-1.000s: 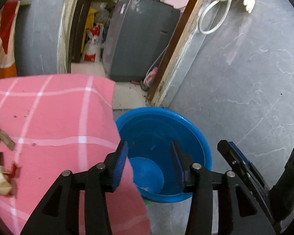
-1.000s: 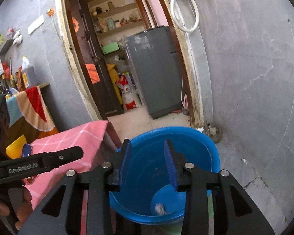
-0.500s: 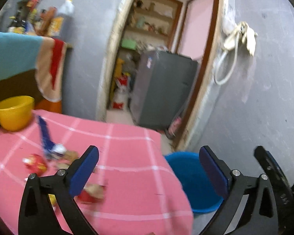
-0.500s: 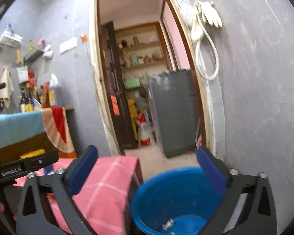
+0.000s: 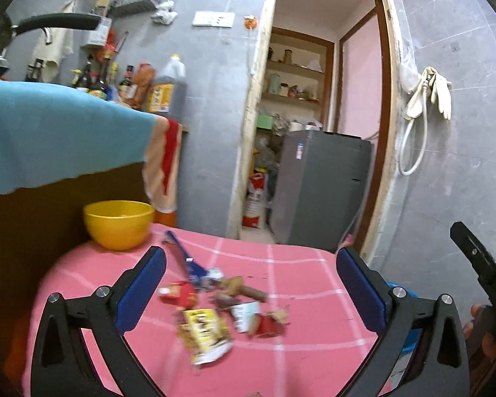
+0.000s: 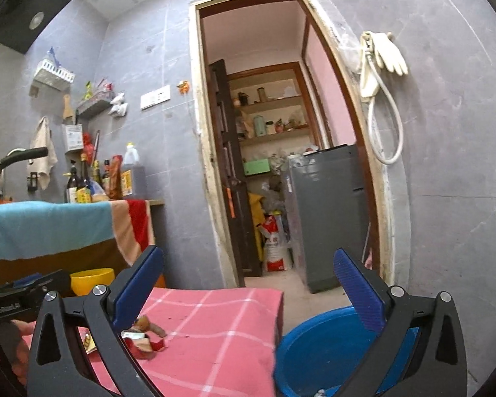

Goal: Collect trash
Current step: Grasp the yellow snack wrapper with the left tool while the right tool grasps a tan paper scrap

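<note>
Several scraps of trash lie on the pink checked tablecloth (image 5: 297, 301): a yellow packet (image 5: 205, 329), a red wrapper (image 5: 182, 294), a blue wrapper (image 5: 185, 258), a brown piece (image 5: 251, 292). My left gripper (image 5: 251, 291) hangs wide open above the pile, holding nothing. My right gripper (image 6: 248, 291) is open too, held between the table and the blue bucket (image 6: 314, 347) on the floor at the right. In the right wrist view a few scraps (image 6: 142, 334) show behind its left finger. A small crumpled bit lies in the bucket's bottom.
A yellow bowl (image 5: 119, 218) stands at the table's far left corner. Behind it is a counter with a teal towel (image 5: 56, 139) and bottles. A doorway leads to a grey appliance (image 5: 320, 192). Gloves and a hose (image 5: 426, 99) hang on the right wall.
Both grippers have gone from narrow over the bucket to wide open. The left one has swung left from the bucket to over the trash pile; the right one has lifted and looks more level.
</note>
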`<move>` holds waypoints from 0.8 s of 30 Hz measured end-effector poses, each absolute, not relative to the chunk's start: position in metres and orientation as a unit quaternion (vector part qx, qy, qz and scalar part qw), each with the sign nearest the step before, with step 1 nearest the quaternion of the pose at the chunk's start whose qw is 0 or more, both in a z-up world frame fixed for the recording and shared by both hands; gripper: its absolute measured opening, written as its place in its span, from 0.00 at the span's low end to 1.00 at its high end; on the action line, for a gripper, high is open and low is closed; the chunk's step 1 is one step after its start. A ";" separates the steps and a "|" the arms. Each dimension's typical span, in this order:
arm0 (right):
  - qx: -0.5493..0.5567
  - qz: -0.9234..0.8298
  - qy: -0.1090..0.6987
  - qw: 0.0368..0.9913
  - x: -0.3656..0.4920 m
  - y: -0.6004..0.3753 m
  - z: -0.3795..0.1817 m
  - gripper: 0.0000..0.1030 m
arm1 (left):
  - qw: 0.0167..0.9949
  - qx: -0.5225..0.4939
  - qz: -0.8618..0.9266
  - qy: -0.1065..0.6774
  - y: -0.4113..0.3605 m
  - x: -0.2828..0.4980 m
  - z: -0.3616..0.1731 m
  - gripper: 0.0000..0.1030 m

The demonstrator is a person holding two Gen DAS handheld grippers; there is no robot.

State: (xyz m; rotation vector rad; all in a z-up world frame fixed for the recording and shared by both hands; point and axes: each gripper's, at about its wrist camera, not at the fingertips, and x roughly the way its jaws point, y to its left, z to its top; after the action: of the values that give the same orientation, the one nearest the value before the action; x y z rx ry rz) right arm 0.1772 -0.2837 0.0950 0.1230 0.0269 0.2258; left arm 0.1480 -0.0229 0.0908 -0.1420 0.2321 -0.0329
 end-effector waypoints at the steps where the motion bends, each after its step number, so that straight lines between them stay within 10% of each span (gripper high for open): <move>1: 0.059 0.115 0.014 0.991 0.177 -0.280 0.095 1.00 | 0.991 -0.068 -0.013 0.117 -0.021 0.144 0.088 0.98; 24: 0.010 0.198 0.172 0.965 0.220 -0.210 0.053 1.00 | 0.939 -0.126 -0.012 0.321 0.026 0.172 0.026 0.92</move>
State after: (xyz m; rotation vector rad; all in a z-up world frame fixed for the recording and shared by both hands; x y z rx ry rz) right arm 0.2200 -0.2096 0.0526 0.0197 0.3473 0.4007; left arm 0.1724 0.0262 0.0260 -0.2572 0.6557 -0.0247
